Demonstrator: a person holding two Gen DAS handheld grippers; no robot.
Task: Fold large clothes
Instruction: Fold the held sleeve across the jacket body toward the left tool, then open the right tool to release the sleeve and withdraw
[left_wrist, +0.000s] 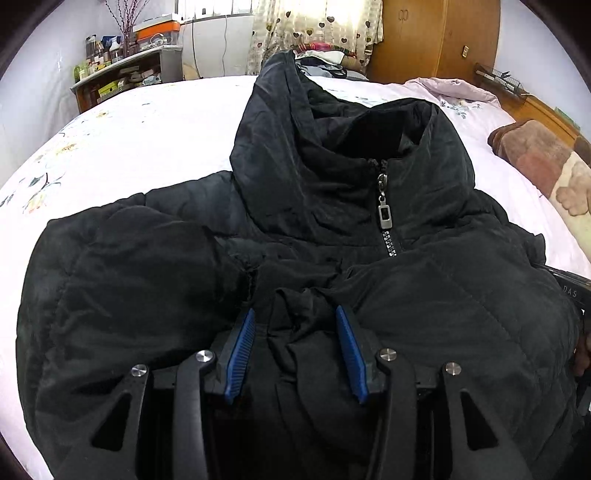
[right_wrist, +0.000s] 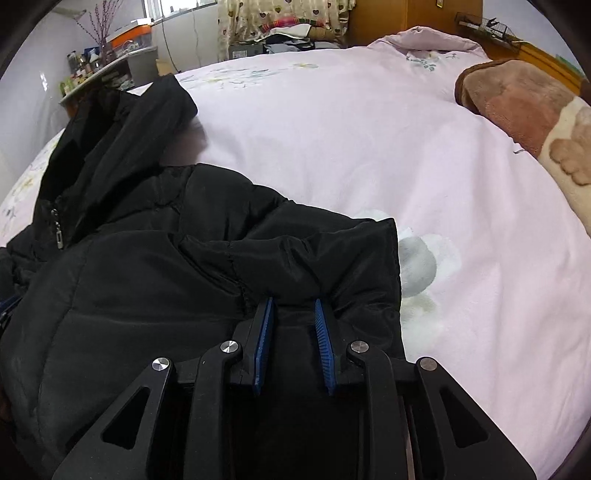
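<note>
Bed (left_wrist: 155, 125): pink floral sheet, carrying everything.

Jacket (left_wrist: 443, 295): black, padded, zipped, lying front-up across the bed. Its long axis ran away from me, hood (left_wrist: 280, 122) and collar at the far end, hem end nearest me.

Step, as I judged it: a lengthwise fold in progress, near fabric gathered and being carried toward the collar. The next move, I reckoned, called for both hands travelling level and together, laying the doubled edge square before letting go.

Left gripper (left_wrist: 295, 314): jaws roughly half apart, a thick bunch of jacket fabric filling the gap.

Right gripper (right_wrist: 293, 301): jaws narrower, pinched on a folded edge near a sleeve cuff (right_wrist: 380, 258).

Zip pull (left_wrist: 384, 210): hanging toward me.
</note>
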